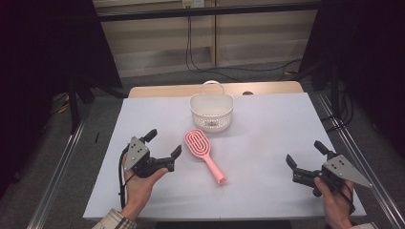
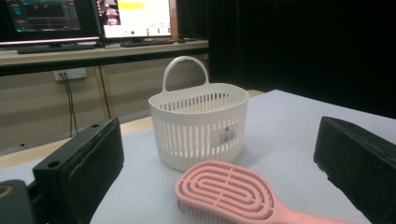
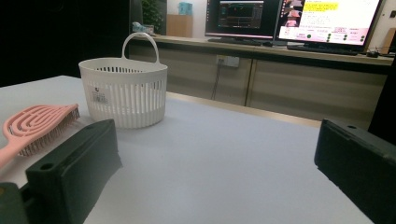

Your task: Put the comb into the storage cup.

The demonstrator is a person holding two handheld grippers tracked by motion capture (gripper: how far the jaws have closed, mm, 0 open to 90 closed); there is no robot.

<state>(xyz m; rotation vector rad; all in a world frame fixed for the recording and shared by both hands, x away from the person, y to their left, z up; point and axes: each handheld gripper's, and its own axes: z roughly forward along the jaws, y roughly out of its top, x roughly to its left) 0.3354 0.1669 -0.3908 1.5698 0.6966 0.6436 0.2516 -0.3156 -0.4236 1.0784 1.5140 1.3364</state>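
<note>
White surface (image 1: 267, 143) under dim room. Left gripper (image 1: 163, 145) fingers spread, empty, just left of pink hairbrush (image 1: 204, 153), which lies before white basket (image 1: 211, 112). Right gripper (image 1: 305, 155) spread, well apart. I fear nudging brush, toppling light basket.

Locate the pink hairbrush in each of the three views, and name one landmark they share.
High view: pink hairbrush at table centre, below the white basket.
Left gripper view: bottom centre, before the basket.
Right gripper view: far left edge, left of the basket.
Shared landmark: the white basket.
</note>
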